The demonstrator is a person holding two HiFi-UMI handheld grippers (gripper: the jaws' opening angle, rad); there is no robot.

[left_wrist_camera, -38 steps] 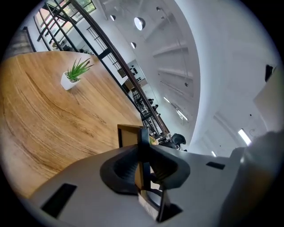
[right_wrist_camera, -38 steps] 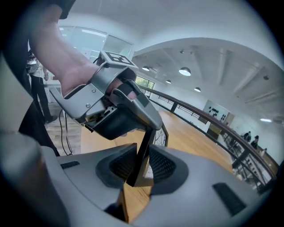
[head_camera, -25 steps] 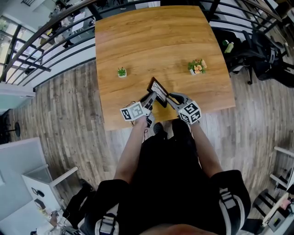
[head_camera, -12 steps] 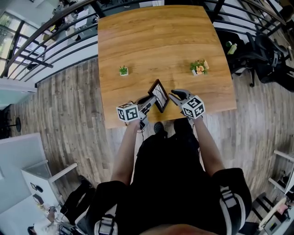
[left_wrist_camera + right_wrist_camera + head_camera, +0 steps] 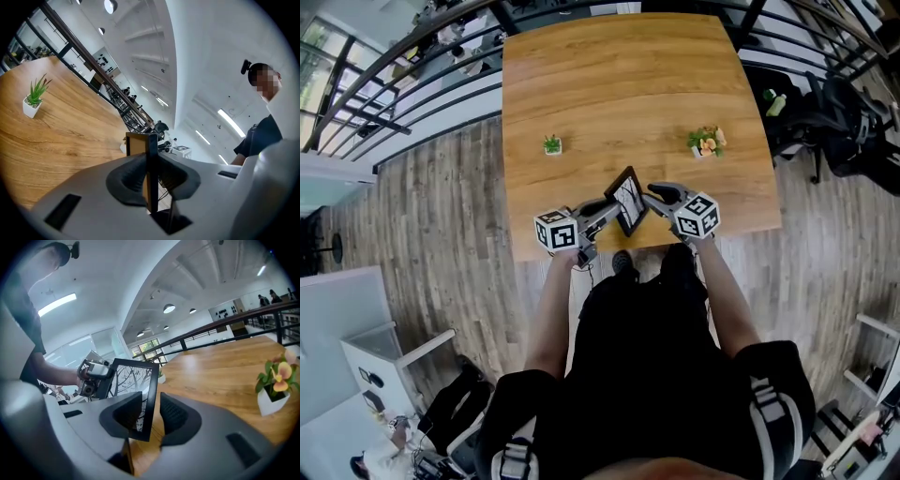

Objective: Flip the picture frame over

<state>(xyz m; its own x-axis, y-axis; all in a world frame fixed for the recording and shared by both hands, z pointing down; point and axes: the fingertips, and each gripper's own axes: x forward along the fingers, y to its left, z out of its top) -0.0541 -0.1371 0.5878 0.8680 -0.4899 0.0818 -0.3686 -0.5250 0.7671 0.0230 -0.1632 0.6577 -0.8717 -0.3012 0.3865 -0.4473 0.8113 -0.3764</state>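
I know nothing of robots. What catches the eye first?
A black picture frame stands upright at the near edge of the table, clamped in the left tool. The right tool has just been opening its jaws, the frame between them. A green plant and a flowering plant sit behind.

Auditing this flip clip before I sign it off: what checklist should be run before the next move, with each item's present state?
1. Left gripper clamped on picture frame: ok, pads press both faces.
2. Right gripper clear of the frame: not ok; its jaws have just been opening, but the frame's edge stands between them.
3. Frame raised on edge: ok.
4. Bare table to lay it on: ok.
5. Green plant and flowering plant apart from frame: ok.
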